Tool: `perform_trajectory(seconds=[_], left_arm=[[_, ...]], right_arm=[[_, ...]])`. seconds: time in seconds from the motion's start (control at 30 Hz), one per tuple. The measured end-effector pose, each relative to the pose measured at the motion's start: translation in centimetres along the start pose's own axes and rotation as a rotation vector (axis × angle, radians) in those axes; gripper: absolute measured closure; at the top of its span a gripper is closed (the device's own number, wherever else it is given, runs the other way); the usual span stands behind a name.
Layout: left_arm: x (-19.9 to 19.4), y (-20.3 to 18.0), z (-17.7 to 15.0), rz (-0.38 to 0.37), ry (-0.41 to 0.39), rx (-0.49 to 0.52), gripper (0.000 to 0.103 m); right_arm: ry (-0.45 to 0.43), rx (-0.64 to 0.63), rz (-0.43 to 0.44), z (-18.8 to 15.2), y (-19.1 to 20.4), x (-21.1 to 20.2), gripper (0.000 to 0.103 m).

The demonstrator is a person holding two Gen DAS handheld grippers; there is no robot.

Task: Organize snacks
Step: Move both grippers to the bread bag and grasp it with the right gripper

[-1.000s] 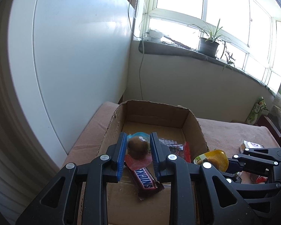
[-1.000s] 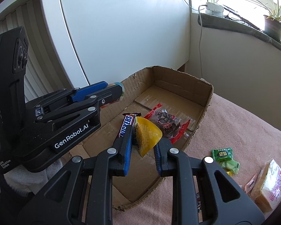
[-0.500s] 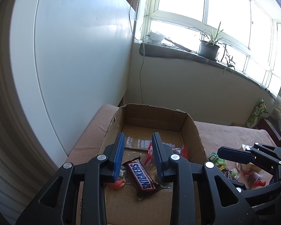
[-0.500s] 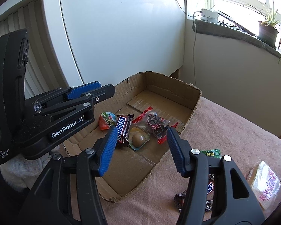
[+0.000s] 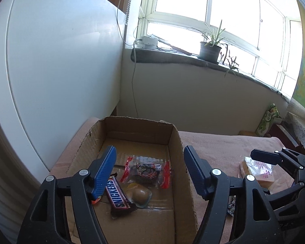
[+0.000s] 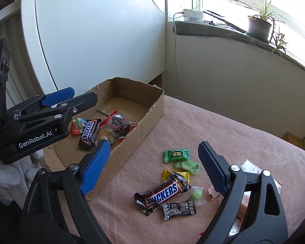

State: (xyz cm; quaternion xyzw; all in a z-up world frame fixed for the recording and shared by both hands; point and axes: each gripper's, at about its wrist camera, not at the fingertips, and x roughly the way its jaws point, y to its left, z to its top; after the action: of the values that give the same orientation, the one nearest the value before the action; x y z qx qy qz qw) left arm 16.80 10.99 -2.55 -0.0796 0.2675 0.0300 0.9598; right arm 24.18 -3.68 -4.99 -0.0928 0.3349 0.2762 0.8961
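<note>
An open cardboard box (image 5: pixel 138 130) holds a Snickers bar (image 5: pixel 118 193), a yellow jelly cup (image 5: pixel 139 195), a red-ended clear packet (image 5: pixel 146 170) and an orange jelly cup (image 6: pixel 78 125). My left gripper (image 5: pixel 150 158) hangs over the box's near end, its jaws opening with nothing between them. My right gripper (image 6: pixel 154 152) is above the pink blanket, jaws opening and empty. Loose snacks lie under it: a second Snickers bar (image 6: pixel 162 193), green candies (image 6: pixel 177 155), a yellow candy (image 6: pixel 175 175) and a black candy (image 6: pixel 179 210).
The box (image 6: pixel 152 109) stands on a pink blanket (image 6: pixel 213 130) against a white cabinet (image 6: pixel 101 40). A wrapped cake packet (image 5: pixel 256 170) lies at the blanket's right. A windowsill with a potted plant (image 6: pixel 259 26) runs behind. A green pack (image 5: pixel 268 120) sits far right.
Both grippers let go: the left dropped the orange jelly cup and the right the yellow one into the box. Both opened wide and drew back; the right swung right over the blanket.
</note>
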Motion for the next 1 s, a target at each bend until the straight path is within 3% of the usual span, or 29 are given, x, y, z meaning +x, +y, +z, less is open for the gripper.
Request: perform_trajectory(seconds=[0.37,0.93,1.0], left_arm=[[1.8,-6.0,-0.6,-0.186,0.094,0.038,0.033],[6.7,-13.9,-3.3,-0.397,0.304,0.048,0.033],[7.2,-14.4,-3.5,-0.42,0.328,0.044,0.033]], right_arm=[[-0.042,0.197,-0.094,-1.5,-8.6,-3.7,0.012],[0.063,0.501,-0.063,-8.6,-19.9,-4.5,0.012],[0.069,0.53,-0.042,-9.2,-20.8,-4.4,0.017]])
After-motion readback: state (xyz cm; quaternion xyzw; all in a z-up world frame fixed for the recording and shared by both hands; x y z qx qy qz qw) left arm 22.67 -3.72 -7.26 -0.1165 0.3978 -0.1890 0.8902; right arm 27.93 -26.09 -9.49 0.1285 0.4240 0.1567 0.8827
